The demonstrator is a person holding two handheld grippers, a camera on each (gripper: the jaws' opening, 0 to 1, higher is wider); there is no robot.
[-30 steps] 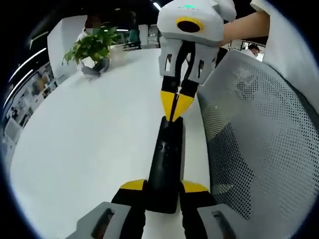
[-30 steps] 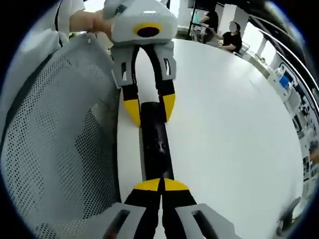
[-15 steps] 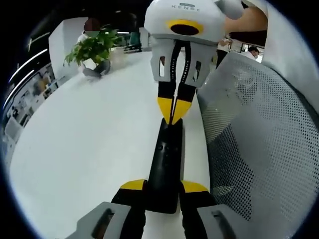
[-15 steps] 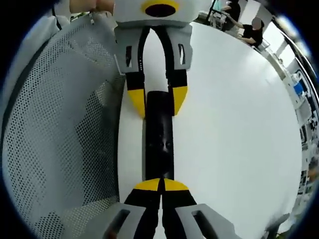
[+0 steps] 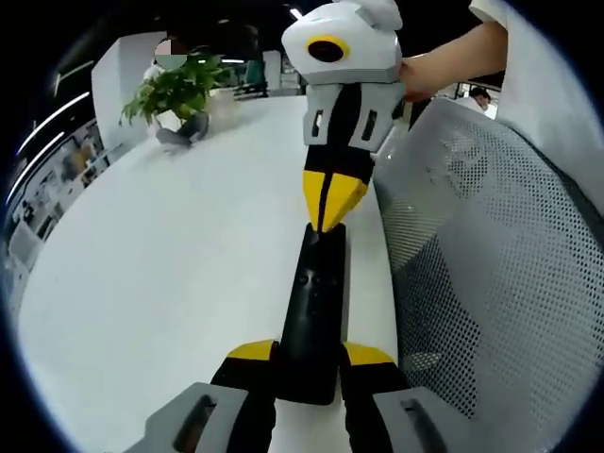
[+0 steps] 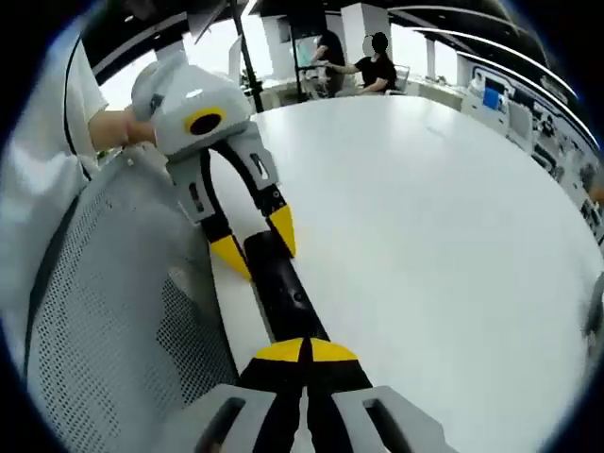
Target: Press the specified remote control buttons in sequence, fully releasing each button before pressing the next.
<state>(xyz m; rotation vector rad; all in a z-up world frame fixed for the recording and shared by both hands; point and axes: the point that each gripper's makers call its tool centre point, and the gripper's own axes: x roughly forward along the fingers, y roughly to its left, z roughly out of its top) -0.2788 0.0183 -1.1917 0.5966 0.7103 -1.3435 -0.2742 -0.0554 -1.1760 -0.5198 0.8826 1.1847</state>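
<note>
So the long black plastic remote control (image 5: 314, 311) lies on the round white table (image 5: 170, 264), right by its edge next to a grey mesh chair back (image 5: 491, 274). Left gripper (image 5: 307, 357) has its yellow-tipped jaws clamped on the near end of the remote. Right gripper (image 6: 304, 351) has its jaws pinched together, tips resting at the remote's other end (image 6: 283, 293). Leafy green potted plant (image 5: 175, 90) sits way off across the table.

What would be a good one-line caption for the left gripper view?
Left gripper clamps a black remote while the closed right gripper touches its far end.
</note>
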